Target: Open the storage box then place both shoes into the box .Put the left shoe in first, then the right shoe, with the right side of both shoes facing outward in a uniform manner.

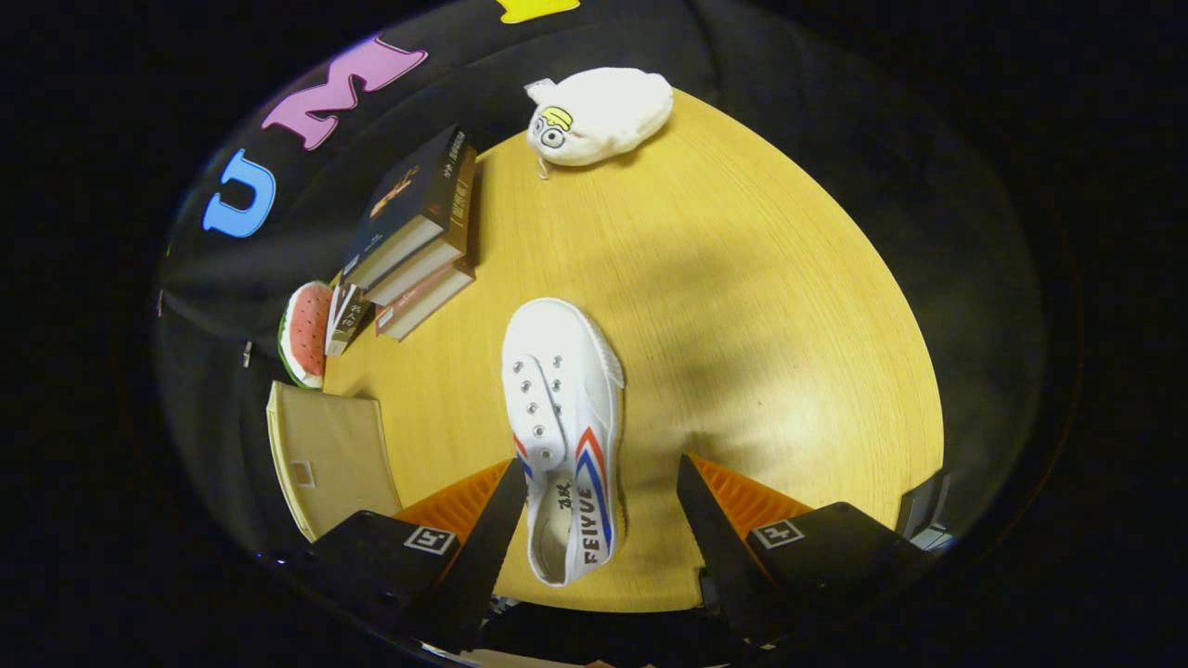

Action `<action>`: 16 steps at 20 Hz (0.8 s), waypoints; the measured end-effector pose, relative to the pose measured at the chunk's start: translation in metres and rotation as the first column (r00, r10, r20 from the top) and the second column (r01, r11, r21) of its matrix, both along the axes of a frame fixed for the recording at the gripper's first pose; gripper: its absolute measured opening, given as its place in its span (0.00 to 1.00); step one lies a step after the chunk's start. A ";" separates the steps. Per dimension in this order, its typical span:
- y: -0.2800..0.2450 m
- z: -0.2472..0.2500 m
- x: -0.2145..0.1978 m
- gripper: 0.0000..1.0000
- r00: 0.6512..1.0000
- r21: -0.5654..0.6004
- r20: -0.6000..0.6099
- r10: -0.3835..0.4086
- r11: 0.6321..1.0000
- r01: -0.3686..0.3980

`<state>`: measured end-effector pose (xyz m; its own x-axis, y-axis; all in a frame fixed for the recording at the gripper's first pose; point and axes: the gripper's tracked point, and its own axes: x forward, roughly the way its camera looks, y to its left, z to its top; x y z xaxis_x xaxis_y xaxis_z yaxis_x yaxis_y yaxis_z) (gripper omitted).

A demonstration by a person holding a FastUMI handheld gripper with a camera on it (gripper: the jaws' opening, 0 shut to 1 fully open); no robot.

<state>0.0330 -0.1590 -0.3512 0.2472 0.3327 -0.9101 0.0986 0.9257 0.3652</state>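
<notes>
1. The hand-held gripper (594, 520) is hanging over the table (789, 306) with its fingers (483, 529) spread wide, pressing on nothing. The heel end of a white shoe (564, 436) is lying between them, apparently touching neither finger.

2. The shoe is lying on the table with its toe pointing away from the fingers, its opening nearest them and the striped side facing up toward the camera. It is sitting nearer one finger than the other, so centring the fingers over the heel before closing looks like the first care to take.

3. Judging from this, the step in hand is picking up this shoe. A firm hold would probably be coming from pinching the heel wall or the collar, where the canvas is stiffer, not the soft tongue.

4. Which shoe of the pair this is I cannot tell for certain; it is worth checking, since the left one is going in first.

5. Just beside one finger, at the table's edge, a tan flat-sided thing (329, 459) is standing, which may be the storage box; whether it is open I cannot tell.

6. Farther along that side a watermelon-slice toy (304, 334) and a stack of books (418, 232) are sitting, well apart from the shoe.

7. Farthest off, a white plush toy (599, 116) is resting at the table's far edge.
</notes>
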 end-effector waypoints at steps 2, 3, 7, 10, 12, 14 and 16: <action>-0.005 -0.012 -0.002 0.99 1.000 -0.021 -0.023 0.009 1.000 -0.010; -0.006 -0.017 -0.002 0.99 0.999 -0.028 -0.034 0.013 0.999 -0.014; 0.005 -0.032 0.001 0.99 0.998 -0.027 -0.061 0.031 0.999 -0.033; 0.010 -0.043 0.003 0.98 0.995 -0.043 -0.082 0.047 0.998 -0.051; 0.017 -0.044 0.002 0.96 0.994 -0.029 -0.091 0.052 0.998 -0.055; 0.029 -0.041 0.004 0.81 0.994 0.009 -0.094 0.060 0.998 -0.060; 0.031 -0.040 0.004 0.48 0.994 0.006 -0.103 0.047 0.999 -0.046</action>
